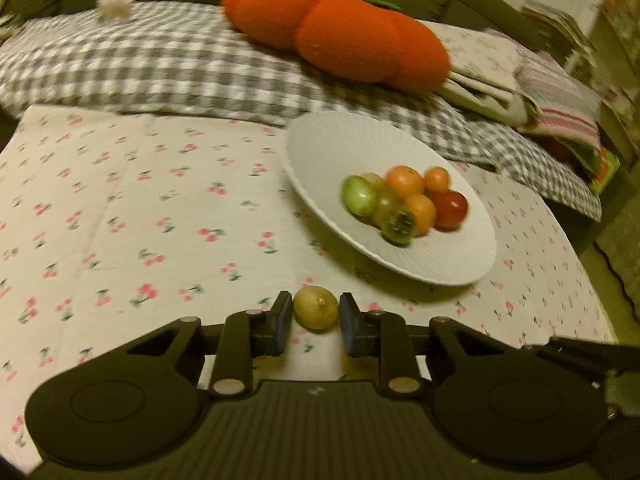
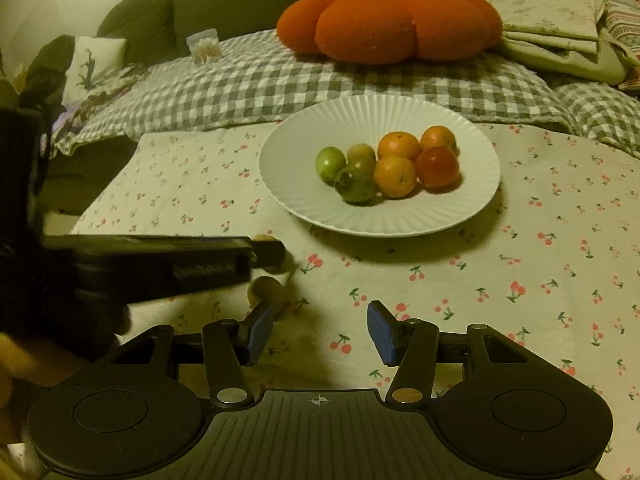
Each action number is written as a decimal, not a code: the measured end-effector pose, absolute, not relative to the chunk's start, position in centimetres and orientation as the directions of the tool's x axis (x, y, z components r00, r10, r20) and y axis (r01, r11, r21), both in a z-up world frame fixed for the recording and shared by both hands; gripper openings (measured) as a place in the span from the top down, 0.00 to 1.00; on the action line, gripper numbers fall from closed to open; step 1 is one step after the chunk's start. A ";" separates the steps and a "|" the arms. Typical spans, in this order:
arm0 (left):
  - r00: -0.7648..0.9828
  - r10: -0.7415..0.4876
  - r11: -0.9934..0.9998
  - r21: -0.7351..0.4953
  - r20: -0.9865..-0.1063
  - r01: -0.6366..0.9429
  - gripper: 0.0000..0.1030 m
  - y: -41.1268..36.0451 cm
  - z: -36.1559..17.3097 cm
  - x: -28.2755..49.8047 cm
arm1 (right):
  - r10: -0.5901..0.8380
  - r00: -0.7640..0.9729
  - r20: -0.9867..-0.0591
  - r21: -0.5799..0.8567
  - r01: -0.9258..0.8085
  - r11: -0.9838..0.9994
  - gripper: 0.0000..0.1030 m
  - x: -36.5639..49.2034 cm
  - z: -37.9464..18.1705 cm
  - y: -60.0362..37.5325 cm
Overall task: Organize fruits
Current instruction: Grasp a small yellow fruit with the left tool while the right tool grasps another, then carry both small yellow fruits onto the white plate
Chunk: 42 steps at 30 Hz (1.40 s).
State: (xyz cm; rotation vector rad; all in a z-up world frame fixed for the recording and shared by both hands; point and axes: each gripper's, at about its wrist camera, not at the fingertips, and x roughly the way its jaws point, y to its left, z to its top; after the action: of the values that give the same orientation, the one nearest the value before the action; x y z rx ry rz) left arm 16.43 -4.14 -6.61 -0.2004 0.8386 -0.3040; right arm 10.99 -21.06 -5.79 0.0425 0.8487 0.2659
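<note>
Pinching a small round yellow-green fruit (image 1: 316, 309) between its blue pads, the left gripper (image 1: 315, 318) sits low over the cherry-print white cloth (image 1: 120, 208), near and left of the white fluted plate (image 1: 320, 152). Its jaws look closed onto the fruit's sides. The right gripper (image 2: 320, 330) hangs part-open with nothing between its pads. A second small brownish fruit (image 2: 266, 290) lies on the cloth just beyond its left finger. Risk, as I judge it: the smooth round fruit could squirt out when lifted, or roll into the piled fruits (image 2: 388, 164) and scatter them.
</note>
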 end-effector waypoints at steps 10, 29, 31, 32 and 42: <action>0.631 -0.261 0.957 -0.282 -0.730 0.070 0.77 -1.6 -5.8 16.4 | 0.330 0.605 -0.725 0.158 -0.319 0.934 0.53 12.2 -7.0 -17.8; 0.640 -0.243 0.962 -0.266 -0.729 0.062 0.77 -1.7 -5.3 16.1 | 0.299 0.633 -0.714 0.131 -0.298 0.945 0.77 12.9 -7.2 -16.8; 0.643 -0.243 0.962 -0.267 -0.726 0.062 0.77 -1.7 -5.1 16.0 | 0.298 0.634 -0.713 0.139 -0.289 0.947 0.77 12.8 -6.8 -17.0; 0.646 -0.242 0.962 -0.266 -0.724 0.062 0.77 -1.7 -5.0 16.0 | 0.298 0.635 -0.712 0.143 -0.284 0.948 0.77 12.8 -6.6 -17.2; 0.668 -0.239 0.964 -0.253 -0.705 0.078 0.77 -1.8 -3.5 15.6 | 0.296 0.652 -0.698 0.163 -0.258 0.952 0.77 11.9 -4.5 -18.6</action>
State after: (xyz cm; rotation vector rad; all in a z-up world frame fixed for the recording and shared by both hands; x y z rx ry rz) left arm 15.60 -1.84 -3.53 -0.2086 0.8217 -0.1801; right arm 11.93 -18.59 -4.52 0.0502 0.8011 0.3145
